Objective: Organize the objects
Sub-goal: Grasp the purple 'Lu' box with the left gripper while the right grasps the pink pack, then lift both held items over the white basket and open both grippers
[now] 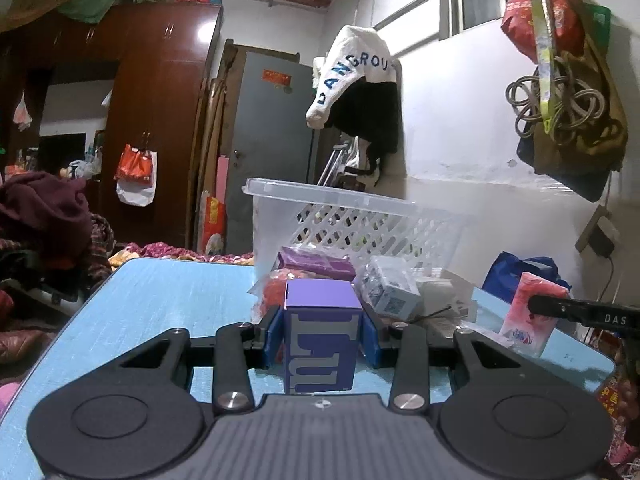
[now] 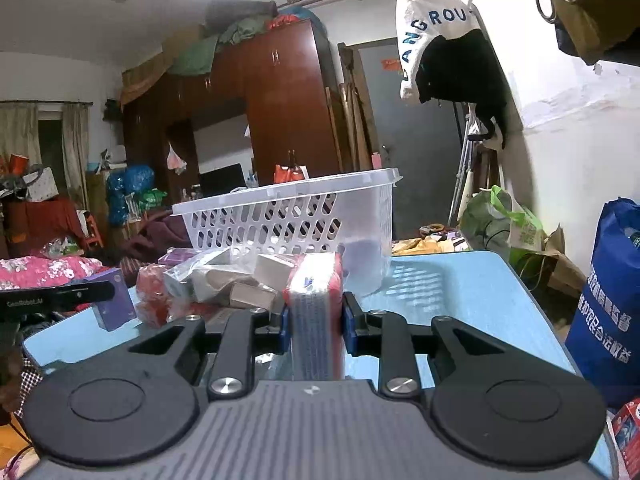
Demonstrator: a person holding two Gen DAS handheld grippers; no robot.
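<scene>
Both grippers are loaded at once, prob. so two items go over in one trip. The left gripper [image 1: 322,334] is clamped on the purple box [image 1: 320,336], blue pads [image 1: 272,336] pressing its two side faces w/ the box upright — a square hold on flat sides, so it shouldn't twist. The right gripper [image 2: 316,320] is closed on the pink tissue pack [image 2: 316,312], squeezed across its narrow width and standing on edge; being soft, it gives a bit under the pads. Both items sit just above the blue table [image 1: 160,304], near its front. The white basket [image 2: 288,220] stands at the far side of the table, open top up, clearly the drop target. Between grippers and basket lies the pile of loose items [image 2: 224,280] — bagged red stuff, small cartons — not yet sorted. My read: next each load must lift over the rim, clearing that pile.
</scene>
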